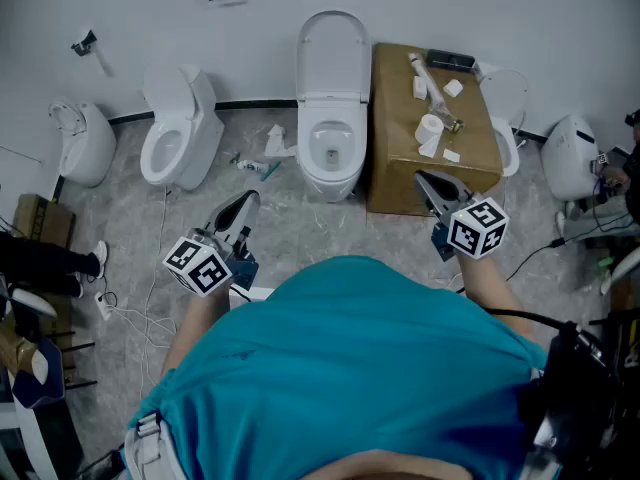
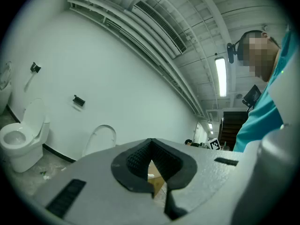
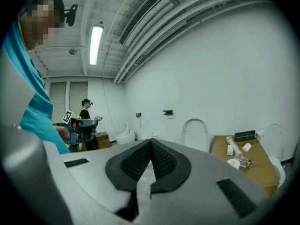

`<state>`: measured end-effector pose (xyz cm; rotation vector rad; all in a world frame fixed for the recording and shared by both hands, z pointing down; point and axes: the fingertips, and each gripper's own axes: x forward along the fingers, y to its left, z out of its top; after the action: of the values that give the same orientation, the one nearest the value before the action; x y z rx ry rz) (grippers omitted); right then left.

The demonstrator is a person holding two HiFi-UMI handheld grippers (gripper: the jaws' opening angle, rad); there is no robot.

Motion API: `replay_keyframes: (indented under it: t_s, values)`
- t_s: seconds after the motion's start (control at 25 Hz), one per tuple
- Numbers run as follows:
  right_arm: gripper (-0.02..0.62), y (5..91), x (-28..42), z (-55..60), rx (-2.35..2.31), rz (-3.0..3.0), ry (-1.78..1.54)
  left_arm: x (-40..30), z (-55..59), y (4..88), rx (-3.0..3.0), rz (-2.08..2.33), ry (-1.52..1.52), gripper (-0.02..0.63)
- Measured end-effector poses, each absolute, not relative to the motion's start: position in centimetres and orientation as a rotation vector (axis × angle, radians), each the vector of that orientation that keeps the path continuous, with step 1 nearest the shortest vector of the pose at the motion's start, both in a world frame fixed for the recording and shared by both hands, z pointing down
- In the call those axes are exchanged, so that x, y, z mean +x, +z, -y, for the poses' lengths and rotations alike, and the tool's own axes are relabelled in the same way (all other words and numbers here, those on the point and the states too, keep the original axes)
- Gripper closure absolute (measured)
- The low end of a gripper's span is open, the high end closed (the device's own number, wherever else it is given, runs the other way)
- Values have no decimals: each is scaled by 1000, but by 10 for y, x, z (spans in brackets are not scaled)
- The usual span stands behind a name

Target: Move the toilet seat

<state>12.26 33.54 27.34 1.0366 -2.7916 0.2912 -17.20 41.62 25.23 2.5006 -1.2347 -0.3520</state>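
Toilet seat (image 1: 333,53): on the middle toilet (image 1: 331,163), straight ahead of the person – a white flap standing upright against the wall above the open bowl; ring and lid cannot be told apart
Left gripper (image 1: 243,206): held out low at the person's left, pointing toward the middle toilet but well short of it; jaws pressed together, nothing between the pads
Right gripper (image 1: 428,183): out at the person's right, its tip over the near edge of the cardboard box (image 1: 395,168); jaws closed on each other too, pinching nothing
Cardboard box: stands just beside the middle toilet on its right; small white rolls and a dark flat item lie on top
Second toilet (image 1: 178,128): to the left of the middle one, set at an angle, bowl open
Floor (image 1: 280,218): grey and marbled – scraps of litter lie between the two toilets; a thin cable trails across at the left
Person: teal shirt (image 1: 340,368) fills the bottom of the head view; both arms reach forward
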Motion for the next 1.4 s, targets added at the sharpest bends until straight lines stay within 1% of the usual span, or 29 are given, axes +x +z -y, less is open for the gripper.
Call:
replay_keyframes:
  t_s: [0.4, 0.68, 1.12, 1.24, 1.4]
  values:
    - [601, 269, 150, -334, 1057, 2798, 286, -147, -406, 247, 2495, 1231, -385, 615]
    - [601, 258, 178, -339, 1001, 2855, 302, -103, -403, 246, 2495, 1217, -397, 615]
    - [601, 261, 246, -343, 958, 2873, 316, -24, -401, 249, 2488, 1206, -377, 615]
    - [601, 267, 248, -341, 959, 2876, 342, -23, -399, 253, 2483, 1205, -359, 615]
    - [601, 270, 234, -334, 958, 2874, 355, -40, -389, 256, 2464, 1206, -381, 616]
